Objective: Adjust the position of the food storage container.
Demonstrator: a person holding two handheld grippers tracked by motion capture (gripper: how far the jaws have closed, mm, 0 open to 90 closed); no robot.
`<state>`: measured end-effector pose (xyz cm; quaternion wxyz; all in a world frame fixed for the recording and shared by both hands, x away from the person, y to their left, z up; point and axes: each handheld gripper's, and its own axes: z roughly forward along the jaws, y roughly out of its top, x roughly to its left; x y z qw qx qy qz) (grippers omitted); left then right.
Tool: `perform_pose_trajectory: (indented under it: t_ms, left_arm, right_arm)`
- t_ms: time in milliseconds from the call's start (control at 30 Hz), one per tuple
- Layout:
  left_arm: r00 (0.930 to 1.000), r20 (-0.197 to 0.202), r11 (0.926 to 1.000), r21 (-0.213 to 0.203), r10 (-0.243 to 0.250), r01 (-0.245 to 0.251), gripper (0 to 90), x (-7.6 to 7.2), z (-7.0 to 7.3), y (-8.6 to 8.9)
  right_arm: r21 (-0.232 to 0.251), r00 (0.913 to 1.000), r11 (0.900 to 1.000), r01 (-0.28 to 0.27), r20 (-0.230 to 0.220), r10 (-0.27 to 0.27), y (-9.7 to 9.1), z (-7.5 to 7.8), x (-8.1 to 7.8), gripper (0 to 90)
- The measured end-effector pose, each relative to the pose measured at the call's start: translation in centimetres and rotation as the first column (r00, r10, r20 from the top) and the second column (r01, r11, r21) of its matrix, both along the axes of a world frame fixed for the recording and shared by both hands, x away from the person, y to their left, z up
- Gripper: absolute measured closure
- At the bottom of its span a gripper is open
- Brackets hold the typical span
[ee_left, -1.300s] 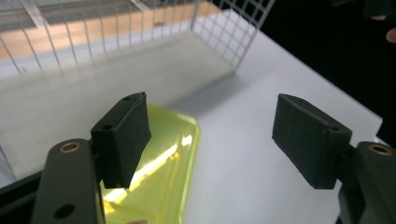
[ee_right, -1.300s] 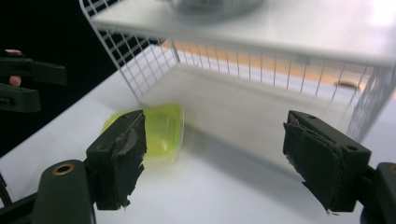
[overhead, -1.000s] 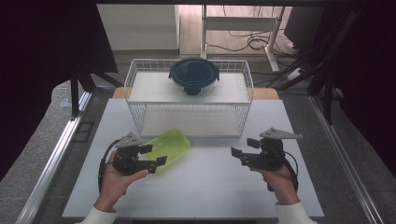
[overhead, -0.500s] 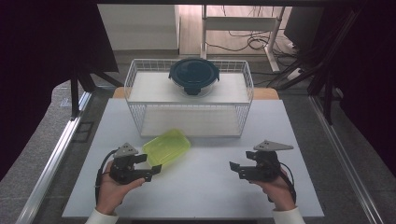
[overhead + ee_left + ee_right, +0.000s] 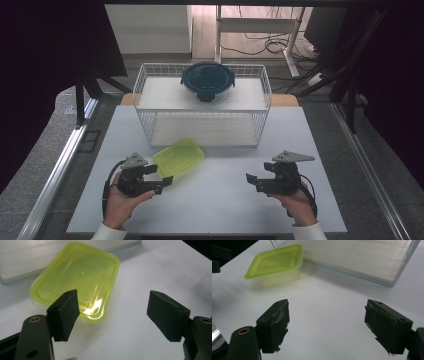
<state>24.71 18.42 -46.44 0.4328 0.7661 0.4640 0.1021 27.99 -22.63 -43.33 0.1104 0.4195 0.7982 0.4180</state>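
Green-lidded box beside basket edge | left gripper spread nearby

Your right claw hangs wide open over bare white bench.

Nothing sits between its two black pads (the near one looks frayed at its edge). Ahead and to your left, the lime-green lidded container rests on the bench, just beside the wire basket's pale floor panel.
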Motion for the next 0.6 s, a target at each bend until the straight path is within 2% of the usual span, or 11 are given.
perform_pose_trajectory:
  t_ms: [233, 333, 467, 600]
  left_arm:
    - [1.0, -0.009, 0.9999, 0.015, -0.004, 0.004, 25.3, 0.4, -0.3, -0.5]
    - [1.0, -0.003, 0.9994, 0.034, -0.002, 0.002, 25.6, 0.9, -0.1, -0.7]
    - [0.9999, 0.011, 0.999, 0.045, -0.004, 0.003, 27.4, 2.3, 0.4, -0.9]
    - [0.9998, 0.009, 0.9988, 0.046, -0.016, 0.015, 32.7, 4.5, 0.9, -0.7]
  right_arm:
    - [-0.005, 1.0, 1.0, 0.003, 0.0, -0.003, -0.1, 0.0, 0.0, 19.2]
    - [-0.007, 0.9999, 1.0, 0.005, -0.01, -0.005, -0.2, -0.3, 0.1, 19.2]
    - [-0.008, 0.9997, 0.9999, 0.011, -0.024, -0.011, -0.3, -0.6, 0.2, 19.3]
    - [-0.007, 0.9994, 0.9999, 0.015, -0.031, -0.015, -0.3, -0.7, 0.3, 19.3]
